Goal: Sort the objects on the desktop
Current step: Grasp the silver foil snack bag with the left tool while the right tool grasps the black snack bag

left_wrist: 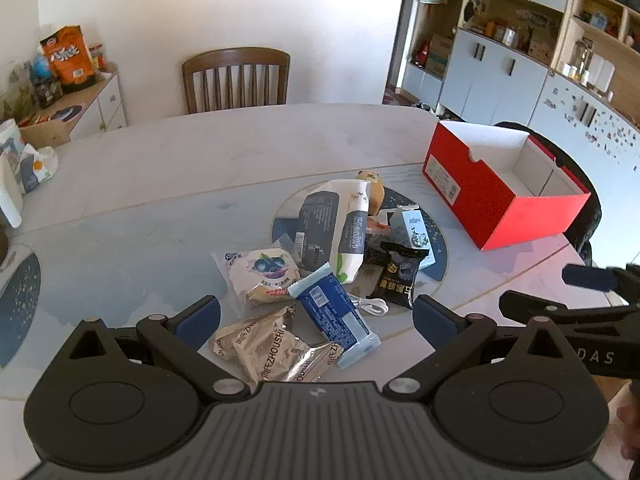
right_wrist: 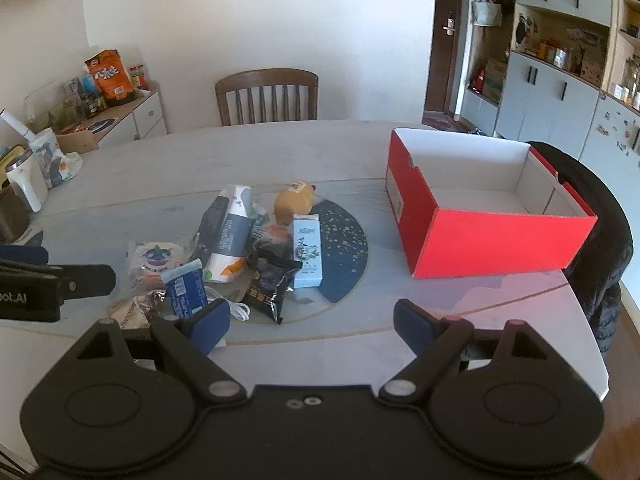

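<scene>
A dining room with a wooden chair (right_wrist: 267,96) against a white wall and grey-and-wood shelving on the right surrounds a pale marbled counter (left_wrist: 200,152) bearing a heap of snack packets. Several items in the heap overlap, so lower ones are partly hidden; an orange-red wrapper (left_wrist: 378,226) beneath the others cannot be identified, and print on most packets is too small to read. The red box (right_wrist: 480,236), open-topped with a white interior, stands at the right of the counter, well apart from the heap, and appears to hold nothing, though its near wall hides part of the floor. A dark garment (right_wrist: 600,248) hangs behind it. The left gripper (left_wrist: 316,320) has its fingers spread wide with nothing held; the silver packets (left_wrist: 272,350) and the blue packet (left_wrist: 336,316) lie on the counter between and just ahead of them. The blueberry packet (left_wrist: 264,276), black packet (left_wrist: 396,280), white cable (left_wrist: 370,306), large white-and-grey bag (left_wrist: 340,224), small carton (left_wrist: 414,232) and yellow toy (right_wrist: 294,200) lie farther out. The right gripper (right_wrist: 312,320) is likewise fully spread and empty, over bare counter, the heap to its left front.
</scene>
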Tool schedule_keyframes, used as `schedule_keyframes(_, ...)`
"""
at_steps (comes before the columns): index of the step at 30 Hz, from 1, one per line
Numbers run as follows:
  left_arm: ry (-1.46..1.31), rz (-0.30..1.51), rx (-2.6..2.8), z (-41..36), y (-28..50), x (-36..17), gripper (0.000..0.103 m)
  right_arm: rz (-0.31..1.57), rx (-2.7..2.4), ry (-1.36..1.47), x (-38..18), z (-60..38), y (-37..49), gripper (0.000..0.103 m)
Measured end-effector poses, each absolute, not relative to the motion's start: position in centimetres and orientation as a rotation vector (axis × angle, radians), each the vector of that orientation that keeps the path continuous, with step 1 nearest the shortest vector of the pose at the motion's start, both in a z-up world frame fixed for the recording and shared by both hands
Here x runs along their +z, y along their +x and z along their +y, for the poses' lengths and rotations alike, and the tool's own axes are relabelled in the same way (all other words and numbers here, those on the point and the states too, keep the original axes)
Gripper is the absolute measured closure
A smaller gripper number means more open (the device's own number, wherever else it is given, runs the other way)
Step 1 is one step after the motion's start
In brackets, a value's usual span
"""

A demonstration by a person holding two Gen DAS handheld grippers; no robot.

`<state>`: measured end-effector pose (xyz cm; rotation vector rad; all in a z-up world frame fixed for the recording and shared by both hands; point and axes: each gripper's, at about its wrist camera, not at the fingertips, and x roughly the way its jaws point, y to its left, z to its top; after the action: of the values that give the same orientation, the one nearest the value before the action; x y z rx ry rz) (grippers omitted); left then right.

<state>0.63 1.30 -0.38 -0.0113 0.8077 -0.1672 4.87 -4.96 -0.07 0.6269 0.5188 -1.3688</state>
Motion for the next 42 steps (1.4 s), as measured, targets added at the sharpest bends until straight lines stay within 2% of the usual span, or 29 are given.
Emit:
schedule_keyframes(10,0.021,0.818,-0.212,2.2,1.4,-1.7,0.000,0.505,-1.362,0.637,-0.4,-6.6,5.4,0.015)
schedule_keyframes(31,0.227,0.789,-0.382,3.5,3.6,-11.1,0.000,0.552,-1.382,0.711,-6.8,-13.0,8.4,0.016)
schedule_keyframes(42,0.267,0.812,-0.457,3.6,5.0,-13.1,0.001,0.573,-1.402,0.746,-8.5,-15.2,9.7,0.017)
